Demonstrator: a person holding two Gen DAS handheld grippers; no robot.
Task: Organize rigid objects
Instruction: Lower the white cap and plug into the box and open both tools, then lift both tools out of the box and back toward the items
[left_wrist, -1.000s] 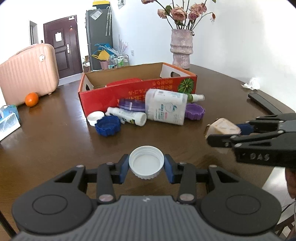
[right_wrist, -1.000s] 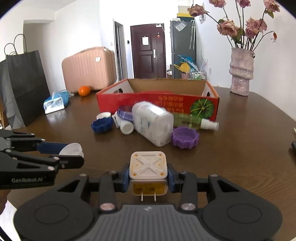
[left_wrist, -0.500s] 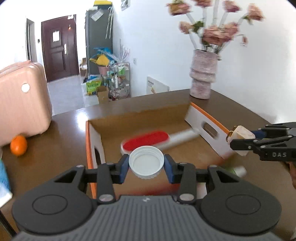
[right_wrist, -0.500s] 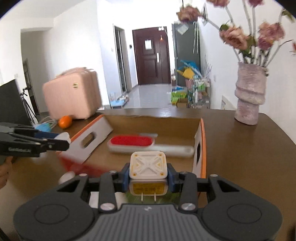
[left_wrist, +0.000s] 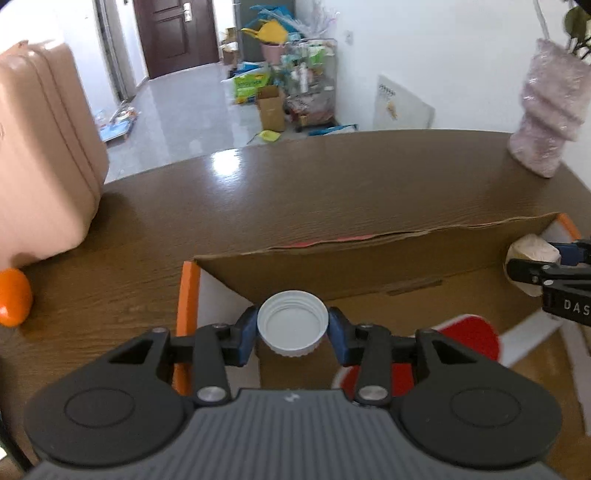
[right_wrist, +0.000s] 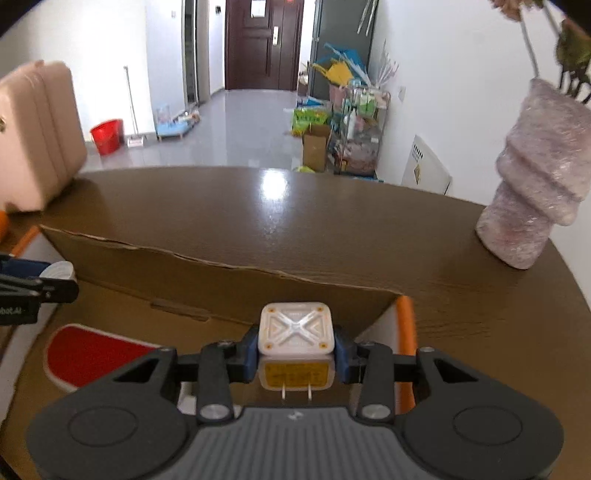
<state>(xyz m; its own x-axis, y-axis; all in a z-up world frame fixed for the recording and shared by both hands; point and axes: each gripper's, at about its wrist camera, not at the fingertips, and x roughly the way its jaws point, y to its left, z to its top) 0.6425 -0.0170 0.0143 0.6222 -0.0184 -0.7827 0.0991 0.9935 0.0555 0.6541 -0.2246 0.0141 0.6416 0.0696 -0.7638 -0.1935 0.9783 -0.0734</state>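
Bare cardboard floor lay open along the box's (left_wrist: 369, 254) far wall; the red brush (right_wrist: 92, 354) crowded its near side, toward the left wall.

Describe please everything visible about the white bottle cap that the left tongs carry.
The white bottle cap is round, plastic by its look, with a ribbed outer wall and screw threads inside. Its open side faces the camera, so the flat inner bottom shows. It sits between the blue pads of the left tongs, whose jaws are opening; a small gap shows beside its right edge. It hangs above the cardboard box, near the box's left end. The right wrist view shows its edge.
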